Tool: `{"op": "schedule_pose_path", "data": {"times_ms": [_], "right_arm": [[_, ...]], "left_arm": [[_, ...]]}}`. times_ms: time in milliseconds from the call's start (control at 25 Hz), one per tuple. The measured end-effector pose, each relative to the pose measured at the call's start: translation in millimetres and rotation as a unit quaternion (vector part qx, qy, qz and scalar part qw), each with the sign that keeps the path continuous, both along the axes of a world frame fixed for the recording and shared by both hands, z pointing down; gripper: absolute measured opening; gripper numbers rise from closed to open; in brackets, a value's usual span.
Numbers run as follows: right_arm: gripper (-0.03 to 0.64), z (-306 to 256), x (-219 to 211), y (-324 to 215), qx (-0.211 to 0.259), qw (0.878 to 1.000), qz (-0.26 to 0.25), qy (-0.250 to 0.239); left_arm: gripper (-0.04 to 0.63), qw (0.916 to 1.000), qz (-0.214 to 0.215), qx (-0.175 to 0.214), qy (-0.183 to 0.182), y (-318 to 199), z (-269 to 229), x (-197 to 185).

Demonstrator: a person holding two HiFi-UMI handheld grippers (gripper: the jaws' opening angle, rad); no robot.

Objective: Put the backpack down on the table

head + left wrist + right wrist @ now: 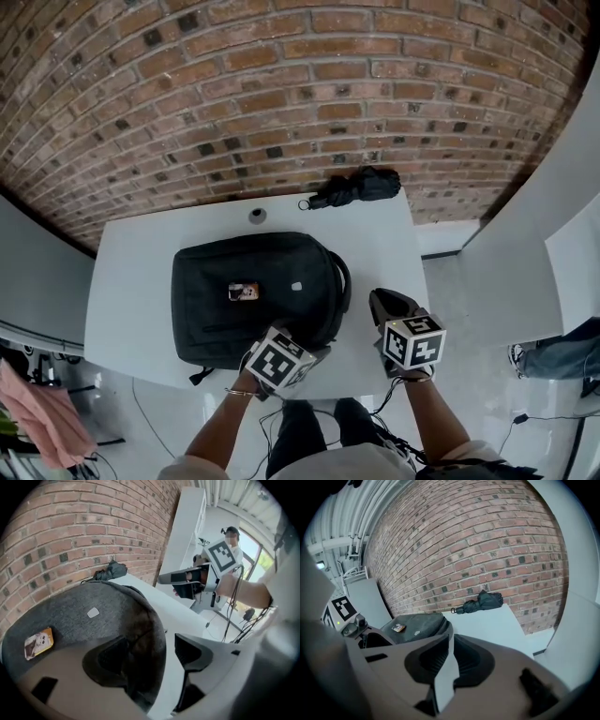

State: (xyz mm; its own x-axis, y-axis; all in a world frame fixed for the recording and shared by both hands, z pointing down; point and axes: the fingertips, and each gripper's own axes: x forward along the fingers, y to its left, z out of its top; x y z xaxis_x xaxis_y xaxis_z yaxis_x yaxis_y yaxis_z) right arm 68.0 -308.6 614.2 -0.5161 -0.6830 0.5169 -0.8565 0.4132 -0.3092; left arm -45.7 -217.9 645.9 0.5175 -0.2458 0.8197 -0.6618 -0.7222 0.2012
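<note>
The black backpack [253, 291] lies flat on the white table [141, 281], with a small picture tag [244, 292] on its top face. My left gripper [314, 349] is at the backpack's near right corner. In the left gripper view it [151, 641] stands open, with the backpack's [93, 616] rounded edge between the jaws and neither pad pressing on it. My right gripper [389, 305] hovers over bare table just right of the backpack. In the right gripper view it [451, 637] is shut with nothing in it, and the backpack [415, 623] lies to its left.
A folded black umbrella [356, 187] lies at the table's far edge by the brick wall, and a small round grey thing [257, 216] sits left of it. White partitions stand to the right. A person [232, 541] stands far off in the left gripper view.
</note>
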Motion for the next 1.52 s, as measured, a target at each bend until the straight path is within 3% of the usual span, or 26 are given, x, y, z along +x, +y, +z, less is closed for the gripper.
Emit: {"op": "schedule_pose_path", "data": {"times_ms": [280,440,520,800,1080,1240,1520], "right_arm": [[0.05,-5,-17,-4,-0.001,1.0,-0.003,0.006],[0.051,-12,-32,-5,0.004,1.0,-0.012,0.014],[0.05,-18,-38,-6,0.011,1.0,-0.015,0.019],[0.05,-49,-61,-9,0.037,0.999,-0.022,0.03],[0.05,-75,-70,-3,0.065,0.997,-0.005,0.032],[0.049,-92,-69,-1,0.087,0.996,0.019,0.029],[0.041,-97,-75,-6,0.101,0.993,0.038,0.038]], "left_arm": [[0.331,0.9972,-0.015,-0.001,0.073,4,-30,2],[0.306,0.9935,-0.046,0.027,0.1,3,-50,-13],[0.223,0.9889,-0.079,0.052,0.115,-3,-61,-25],[0.155,0.9618,-0.185,0.098,0.176,-24,-98,-73],[0.029,0.9388,-0.257,0.156,0.168,-36,-122,-118],[0.014,0.9307,-0.27,0.198,0.148,-39,-137,-132],[0.012,0.9017,-0.351,0.214,0.132,-57,-139,-154]]}}
